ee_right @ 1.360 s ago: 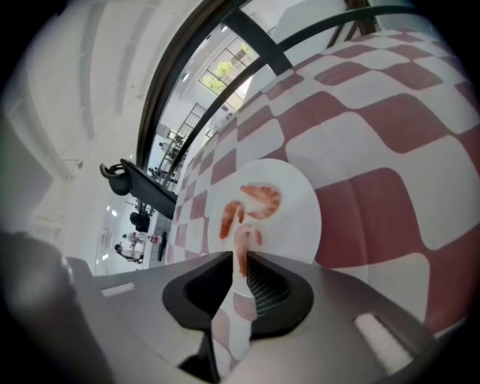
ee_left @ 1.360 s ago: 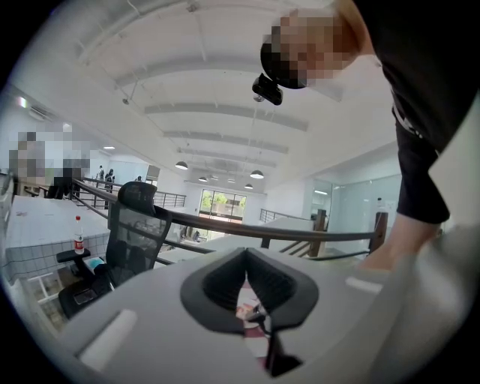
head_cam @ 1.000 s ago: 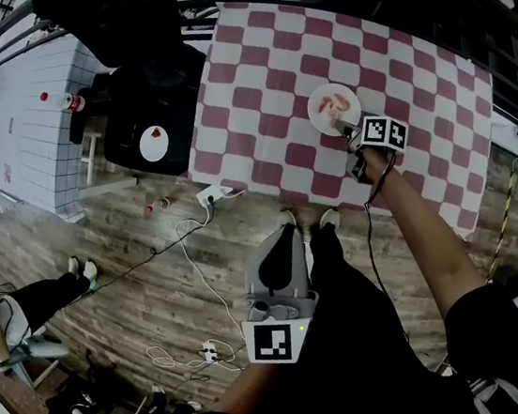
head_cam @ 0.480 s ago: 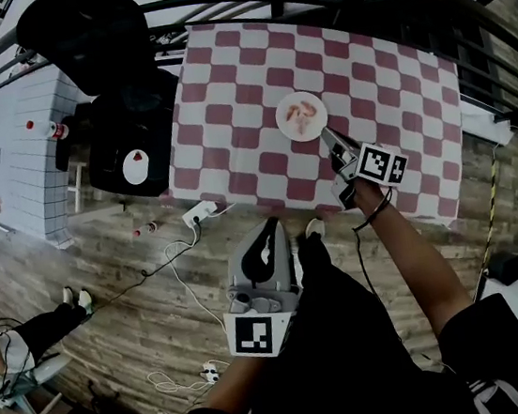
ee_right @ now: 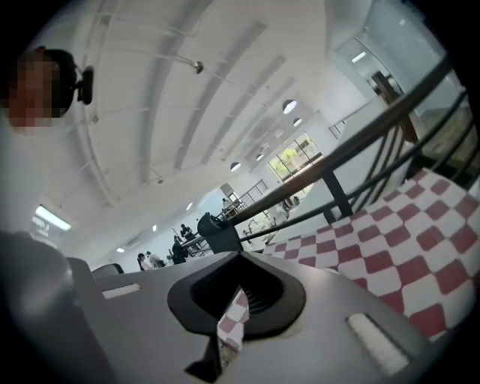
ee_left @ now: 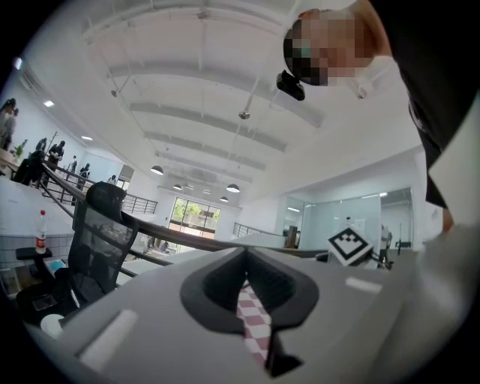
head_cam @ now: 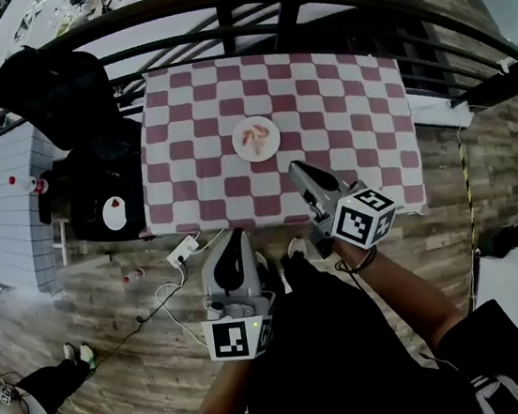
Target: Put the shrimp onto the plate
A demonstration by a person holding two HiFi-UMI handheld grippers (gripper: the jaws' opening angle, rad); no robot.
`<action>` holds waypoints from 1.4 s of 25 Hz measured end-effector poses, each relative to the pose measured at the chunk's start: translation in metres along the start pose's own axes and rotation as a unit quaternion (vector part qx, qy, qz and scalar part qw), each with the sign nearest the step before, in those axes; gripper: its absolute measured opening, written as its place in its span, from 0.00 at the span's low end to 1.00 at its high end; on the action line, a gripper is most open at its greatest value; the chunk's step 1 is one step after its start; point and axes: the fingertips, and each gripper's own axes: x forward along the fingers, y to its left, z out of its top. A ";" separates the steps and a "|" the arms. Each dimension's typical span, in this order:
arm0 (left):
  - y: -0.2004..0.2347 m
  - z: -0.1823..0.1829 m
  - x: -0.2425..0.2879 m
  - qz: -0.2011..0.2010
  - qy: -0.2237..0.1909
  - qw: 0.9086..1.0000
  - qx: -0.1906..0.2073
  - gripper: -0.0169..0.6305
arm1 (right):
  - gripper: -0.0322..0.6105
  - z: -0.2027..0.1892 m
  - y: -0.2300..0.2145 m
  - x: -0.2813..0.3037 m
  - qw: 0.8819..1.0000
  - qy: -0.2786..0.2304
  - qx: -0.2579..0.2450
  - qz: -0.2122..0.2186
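Two grippers are hanging clear of the table point(head_cam: 372, 92), and neither is carrying anything. The shrimp point(head_cam: 253, 136) is lying on the small white plate point(head_cam: 239, 149), which is sitting near the middle of the red-and-white checked cloth point(head_cam: 318, 80); how many pieces there are is too small to tell.

The right gripper point(head_cam: 295, 167) is pointing toward the plate from the near side of the table, apart from it and, judging by how large it looms in the head view, raised well above the cloth. Its jaws are clenched together with nothing between them: in the right gripper view only a thin sliver of checked cloth is showing through the slit. That fits a hand that is done with its load, so the task is probably complete.

The left gripper point(head_cam: 235, 237) is waiting off the table, over the wooden floor point(head_cam: 111, 306) close to the person's body. Its jaws are likewise pressed nearly together and empty, with just a strip of cloth showing in the left gripper view. It is likely being kept there to leave the plate unobstructed, since one hand is enough for so light a thing.
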 end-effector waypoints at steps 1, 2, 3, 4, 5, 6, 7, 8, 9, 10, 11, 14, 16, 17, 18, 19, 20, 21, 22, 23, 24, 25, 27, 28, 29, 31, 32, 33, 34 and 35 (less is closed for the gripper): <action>-0.002 0.001 -0.001 -0.005 0.000 1.000 -0.001 0.04 | 0.05 0.006 0.009 -0.009 1.000 -0.007 -0.025 -0.003; -0.004 0.003 -0.002 -0.010 0.000 1.000 -0.001 0.04 | 0.05 0.011 0.017 -0.018 0.999 -0.016 -0.046 -0.006; -0.006 0.004 -0.004 -0.014 -0.001 1.000 -0.002 0.04 | 0.05 0.015 0.025 -0.028 0.998 -0.027 -0.063 -0.009; -0.008 0.005 -0.005 -0.017 -0.003 1.000 -0.001 0.04 | 0.05 0.019 0.032 -0.038 0.996 -0.039 -0.076 -0.013; -0.010 0.006 -0.006 -0.020 -0.005 1.000 -0.001 0.04 | 0.05 0.023 0.039 -0.048 0.995 -0.052 -0.086 -0.018; -0.012 0.008 -0.007 -0.023 -0.007 1.000 -0.001 0.04 | 0.05 0.027 0.046 -0.057 0.993 -0.064 -0.097 -0.021; -0.014 0.010 -0.006 -0.027 -0.009 1.000 -0.001 0.04 | 0.05 0.032 0.053 -0.065 0.991 -0.075 -0.110 -0.024; -0.016 0.012 -0.005 -0.030 -0.011 0.999 0.000 0.04 | 0.05 0.036 0.061 -0.072 0.988 -0.085 -0.128 -0.025; -0.018 0.014 -0.004 -0.034 -0.014 0.999 0.000 0.04 | 0.05 0.039 0.069 -0.079 0.984 -0.093 -0.149 -0.026; -0.020 0.016 -0.003 -0.037 -0.016 0.999 0.002 0.04 | 0.05 0.040 0.076 -0.084 0.980 -0.099 -0.173 -0.025; -0.022 0.018 -0.003 -0.039 -0.019 0.999 0.006 0.04 | 0.05 0.040 0.081 -0.088 0.975 -0.103 -0.198 -0.026; -0.026 0.020 0.000 -0.040 -0.025 0.999 0.016 0.04 | 0.05 0.038 0.085 -0.100 0.961 -0.116 -0.247 -0.040; -0.029 0.022 0.002 -0.046 -0.027 0.998 0.021 0.04 | 0.05 0.039 0.085 -0.108 0.957 -0.127 -0.255 -0.051; -0.031 0.024 0.004 -0.050 -0.031 0.998 0.023 0.04 | 0.05 0.040 0.085 -0.111 0.956 -0.133 -0.256 -0.056; -0.034 0.028 0.007 -0.055 -0.037 0.997 0.026 0.04 | 0.05 0.042 0.085 -0.114 0.954 -0.138 -0.258 -0.062; -0.037 0.030 0.009 -0.059 -0.042 0.997 0.030 0.04 | 0.05 0.044 0.085 -0.116 0.953 -0.142 -0.260 -0.068; -0.039 0.031 0.011 -0.060 -0.044 0.997 0.034 0.04 | 0.05 0.045 0.085 -0.117 0.950 -0.145 -0.265 -0.074; -0.040 0.030 0.013 -0.060 -0.042 0.997 0.038 0.04 | 0.05 0.045 0.086 -0.118 0.948 -0.147 -0.271 -0.080; -0.041 0.029 0.014 -0.061 -0.041 0.996 0.042 0.04 | 0.05 0.044 0.087 -0.119 0.945 -0.149 -0.279 -0.088; -0.043 0.029 0.015 -0.064 -0.042 0.996 0.048 0.04 | 0.05 0.044 0.088 -0.120 0.941 -0.152 -0.286 -0.095; -0.045 0.030 0.016 -0.069 -0.041 0.995 0.054 0.04 | 0.05 0.045 0.090 -0.121 0.938 -0.156 -0.293 -0.101; -0.046 0.031 0.018 -0.073 -0.038 0.995 0.059 0.04 | 0.05 0.047 0.093 -0.121 0.935 -0.162 -0.298 -0.105; -0.049 0.034 0.019 -0.078 -0.040 0.994 0.066 0.04 | 0.05 0.050 0.097 -0.121 0.931 -0.171 -0.303 -0.109; -0.050 0.034 0.019 -0.079 -0.042 0.994 0.069 0.04 | 0.05 0.051 0.098 -0.121 0.930 -0.173 -0.305 -0.111; -0.050 0.033 0.020 -0.081 -0.040 0.993 0.071 0.04 | 0.05 0.051 0.098 -0.122 0.929 -0.175 -0.307 -0.113; -0.052 0.031 0.022 -0.085 -0.033 0.993 0.075 0.04 | 0.05 0.051 0.097 -0.122 0.927 -0.175 -0.309 -0.119; -0.052 0.030 0.023 -0.086 -0.031 0.993 0.077 0.04 | 0.05 0.052 0.096 -0.122 0.927 -0.175 -0.310 -0.123; -0.053 0.030 0.024 -0.089 -0.028 0.992 0.079 0.04 | 0.05 0.052 0.095 -0.122 0.926 -0.174 -0.310 -0.127; -0.054 0.030 0.024 -0.091 -0.027 0.992 0.081 0.04 | 0.05 0.052 0.094 -0.122 0.925 -0.175 -0.310 -0.132; -0.054 0.030 0.025 -0.092 -0.026 0.992 0.082 0.04 | 0.05 0.052 0.094 -0.122 0.924 -0.175 -0.311 -0.137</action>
